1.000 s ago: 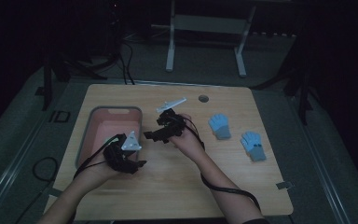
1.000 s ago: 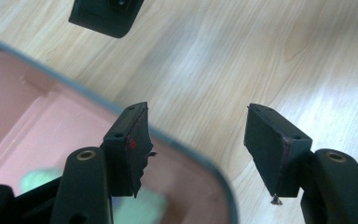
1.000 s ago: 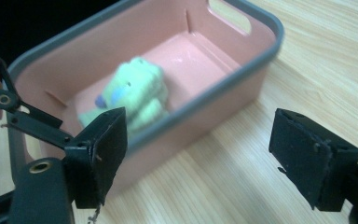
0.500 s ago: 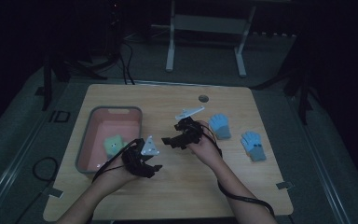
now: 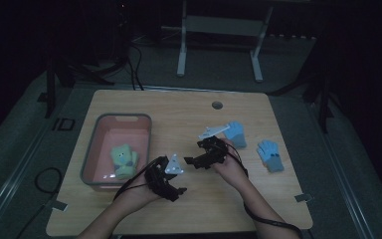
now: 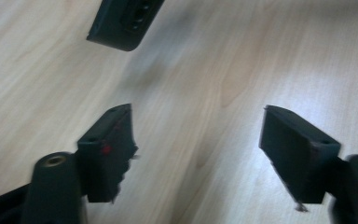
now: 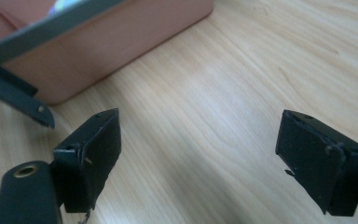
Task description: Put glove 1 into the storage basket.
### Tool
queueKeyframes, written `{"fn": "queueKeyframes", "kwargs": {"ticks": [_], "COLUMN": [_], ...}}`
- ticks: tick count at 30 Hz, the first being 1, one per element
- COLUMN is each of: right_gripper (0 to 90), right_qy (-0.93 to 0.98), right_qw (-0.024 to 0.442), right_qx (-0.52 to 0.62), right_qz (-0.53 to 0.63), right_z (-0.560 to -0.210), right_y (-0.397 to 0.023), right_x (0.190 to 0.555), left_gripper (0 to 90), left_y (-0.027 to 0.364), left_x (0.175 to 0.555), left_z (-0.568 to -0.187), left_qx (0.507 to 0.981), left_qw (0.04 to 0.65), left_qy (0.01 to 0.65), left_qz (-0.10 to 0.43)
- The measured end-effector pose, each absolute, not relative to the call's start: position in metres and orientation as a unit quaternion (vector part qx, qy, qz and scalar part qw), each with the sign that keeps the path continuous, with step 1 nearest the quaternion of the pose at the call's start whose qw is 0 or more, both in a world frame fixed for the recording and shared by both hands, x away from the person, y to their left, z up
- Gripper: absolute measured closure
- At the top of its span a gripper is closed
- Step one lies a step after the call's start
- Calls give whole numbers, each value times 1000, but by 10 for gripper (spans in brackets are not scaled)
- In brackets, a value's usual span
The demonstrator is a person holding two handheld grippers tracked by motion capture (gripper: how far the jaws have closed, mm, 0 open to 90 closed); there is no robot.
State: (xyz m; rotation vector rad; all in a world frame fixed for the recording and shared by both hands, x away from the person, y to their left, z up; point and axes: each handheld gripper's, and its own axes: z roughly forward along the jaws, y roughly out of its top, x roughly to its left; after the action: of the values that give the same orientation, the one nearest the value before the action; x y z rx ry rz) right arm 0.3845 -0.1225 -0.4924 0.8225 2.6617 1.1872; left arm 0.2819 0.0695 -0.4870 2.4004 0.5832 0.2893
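A pale green glove (image 5: 123, 160) lies inside the pink bin (image 5: 95, 149) at the table's left. Two blue gloves (image 5: 236, 133) (image 5: 270, 155) lie on the wood to the right. My left gripper (image 5: 176, 190) (image 6: 198, 126) hovers low over bare wood just right of the bin; its jaws have just been opening and hold nothing. My right gripper (image 5: 190, 160) (image 7: 200, 128) sits close beyond it, pointing left toward the bin wall (image 7: 121, 46). Its jaws have also just been opening wider, and they are empty.
One jaw of the right gripper (image 6: 123, 21) shows at the top of the left gripper view. A round hole (image 5: 217, 105) sits near the table's far edge. A metal stand (image 5: 219, 30) rises on the floor beyond the table.
Both hands have moved right and toward the near edge, away from the bin. The green glove now lies uncovered in the bin.
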Motion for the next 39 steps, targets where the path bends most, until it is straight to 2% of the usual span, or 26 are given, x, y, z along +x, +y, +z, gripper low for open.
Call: {"fn": "queueKeyframes", "kwargs": {"ticks": [1, 4, 10, 15, 19, 21, 24, 26, 29, 31, 39], "right_gripper": [142, 142, 141, 139, 130, 108, 133, 162, 284, 403, 481], "right_qy": [878, 878, 877, 861, 856, 855, 851, 849, 847, 847, 835], "right_qw": [57, 63, 70, 67, 90, 85, 103, 117, 135, 144, 163], "right_qx": [271, 269, 272, 298, 306, 301, 316, 320, 330, 334, 371], "right_qz": [391, 391, 391, 406, 407, 413, 408, 404, 395, 389, 373], "right_z": [-494, -499, -511, -515, -515, -516, -520, -521, -523, -523, -521], "right_y": [-125, -132, -147, -167, -177, -186, -194, -202, -213, -222, -250], "right_x": [383, 380, 376, 376, 375, 375, 375, 376, 378, 380, 395], "left_gripper": [156, 99, 25, 25, 25, 26, 26, 25, 25, 25, 25], "left_y": [67, 61, 49, 50, 55, 57, 57, 59, 60, 61, 62], "left_x": [282, 280, 275, 269, 269, 267, 263, 261, 258, 256, 254], "left_z": [-489, -494, -512, -530, -541, -545, -550, -553, -555, -557, -558], "left_qx": [914, 915, 906, 893, 888, 889, 894, 893, 893, 895, 892], "left_qw": [323, 332, 356, 381, 389, 387, 377, 384, 386, 383, 387], "left_qy": [223, 208, 213, 215, 225, 224, 214, 213, 210, 205, 211], "left_qz": [104, 97, 90, 103, 100, 102, 112, 102, 99, 101, 100]}}
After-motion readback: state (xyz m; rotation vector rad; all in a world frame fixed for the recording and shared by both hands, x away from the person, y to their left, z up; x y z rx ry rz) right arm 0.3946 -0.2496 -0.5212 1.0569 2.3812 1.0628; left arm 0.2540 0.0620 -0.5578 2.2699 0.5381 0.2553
